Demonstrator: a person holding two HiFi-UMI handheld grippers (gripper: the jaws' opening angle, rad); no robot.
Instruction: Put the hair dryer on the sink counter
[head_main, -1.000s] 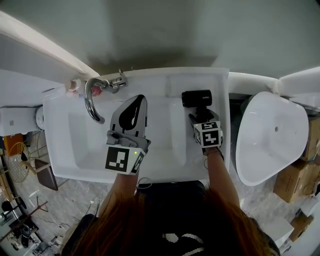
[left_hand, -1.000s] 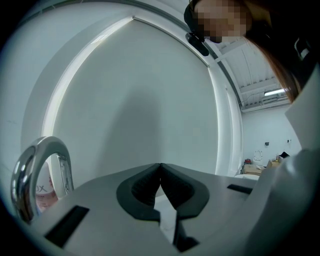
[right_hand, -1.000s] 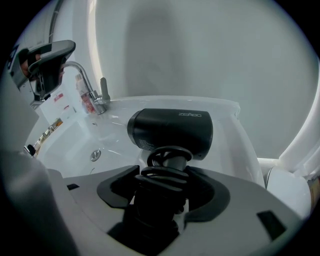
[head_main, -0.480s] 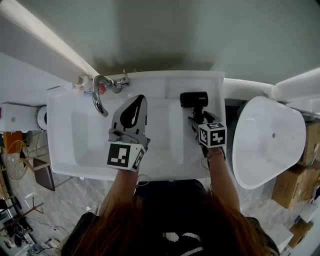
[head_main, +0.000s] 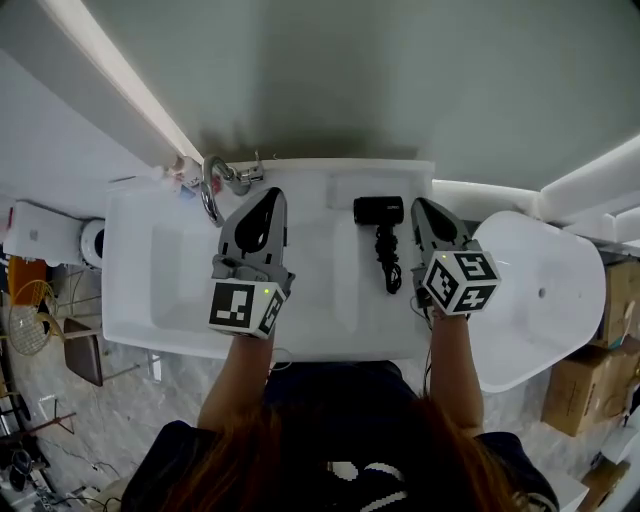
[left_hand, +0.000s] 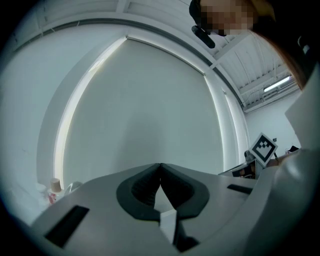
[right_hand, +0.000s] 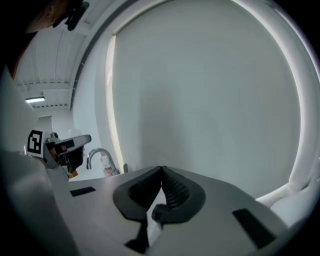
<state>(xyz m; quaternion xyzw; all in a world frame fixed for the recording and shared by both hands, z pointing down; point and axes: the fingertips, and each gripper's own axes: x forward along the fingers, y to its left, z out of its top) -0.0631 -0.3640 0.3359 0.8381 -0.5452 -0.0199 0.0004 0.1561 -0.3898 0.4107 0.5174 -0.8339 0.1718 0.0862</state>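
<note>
Black hair dryer (head_main: 379, 211) lies on the white worktop (head_main: 345, 310), back right corner, handle toward front edge. Right hand-held gripper (head_main: 421, 206) just beside it, jaws closing fully together, empty. Left hand-held gripper (head_main: 268, 196) pressed together, empty. Square markers on both.

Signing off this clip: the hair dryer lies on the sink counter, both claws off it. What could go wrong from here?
The hair dryer lies on the narrow ledge beside the basin; a nudge might slide it in. The right claw, shut and empty, hangs close beside it and could clip it.
</note>
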